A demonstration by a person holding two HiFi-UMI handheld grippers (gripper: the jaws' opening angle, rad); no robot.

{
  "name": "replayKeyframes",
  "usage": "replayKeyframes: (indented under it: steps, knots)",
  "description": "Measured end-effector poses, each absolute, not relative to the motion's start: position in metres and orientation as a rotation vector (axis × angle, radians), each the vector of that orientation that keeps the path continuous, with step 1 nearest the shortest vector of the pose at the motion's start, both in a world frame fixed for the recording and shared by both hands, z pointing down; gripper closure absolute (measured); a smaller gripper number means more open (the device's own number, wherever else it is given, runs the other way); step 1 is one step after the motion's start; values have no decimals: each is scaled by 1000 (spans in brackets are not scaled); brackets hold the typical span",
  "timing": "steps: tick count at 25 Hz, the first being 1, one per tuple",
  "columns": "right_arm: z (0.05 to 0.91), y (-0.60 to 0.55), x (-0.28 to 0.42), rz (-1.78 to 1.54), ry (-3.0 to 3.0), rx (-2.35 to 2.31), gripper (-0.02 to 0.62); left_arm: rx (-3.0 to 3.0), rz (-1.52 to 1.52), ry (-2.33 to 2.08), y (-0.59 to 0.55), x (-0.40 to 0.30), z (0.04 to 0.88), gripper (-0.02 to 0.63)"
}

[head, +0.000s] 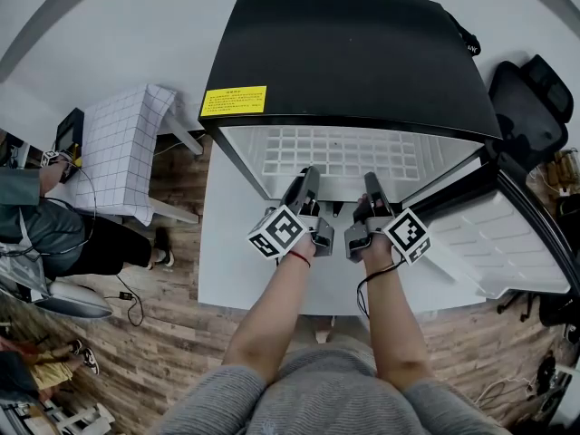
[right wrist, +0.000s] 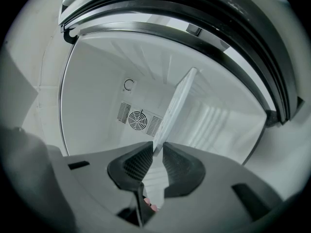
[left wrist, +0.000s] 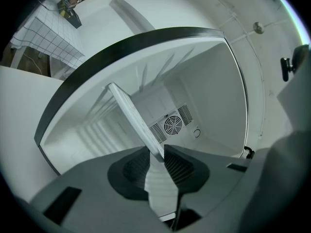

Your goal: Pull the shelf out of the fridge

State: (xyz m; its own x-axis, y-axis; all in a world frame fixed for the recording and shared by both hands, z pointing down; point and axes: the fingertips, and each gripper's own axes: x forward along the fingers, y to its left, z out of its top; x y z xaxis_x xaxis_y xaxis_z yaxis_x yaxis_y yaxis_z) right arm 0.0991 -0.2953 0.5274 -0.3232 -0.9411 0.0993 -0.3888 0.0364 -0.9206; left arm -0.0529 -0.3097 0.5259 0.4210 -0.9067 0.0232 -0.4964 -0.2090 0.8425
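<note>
Wood floor [head: 172, 270], open fridge [head: 349, 53] at 12 o'clock; white grid shelf [head: 349, 152] looks stiff, light, slick. Left gripper [head: 310, 175], right gripper [head: 372, 181] jaws both clamp its front edge.

A floor of brown wooden planks [head: 181, 279] runs across the room and meets a plain white wall [head: 100, 34] at the back. On the left, near that wall, stands a small table under a white cloth with a thin grid pattern [head: 122, 148]. A person in a grey top and black trousers [head: 54, 229] sits beside it, with a thin black cable [head: 127, 304] on the planks nearby. A black office chair [head: 533, 107] stands on the right. A flat white surface [head: 227, 270] lies mid-floor. The light is even and soft.
</note>
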Motion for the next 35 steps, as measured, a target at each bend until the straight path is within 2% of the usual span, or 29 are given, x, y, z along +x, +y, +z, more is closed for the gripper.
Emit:
replayKeyframes:
  steps: [35]
  knots:
    - [529,-289,100,-1279,1728,-1325,532,1839,-661,-1165,-303,-52,528,515]
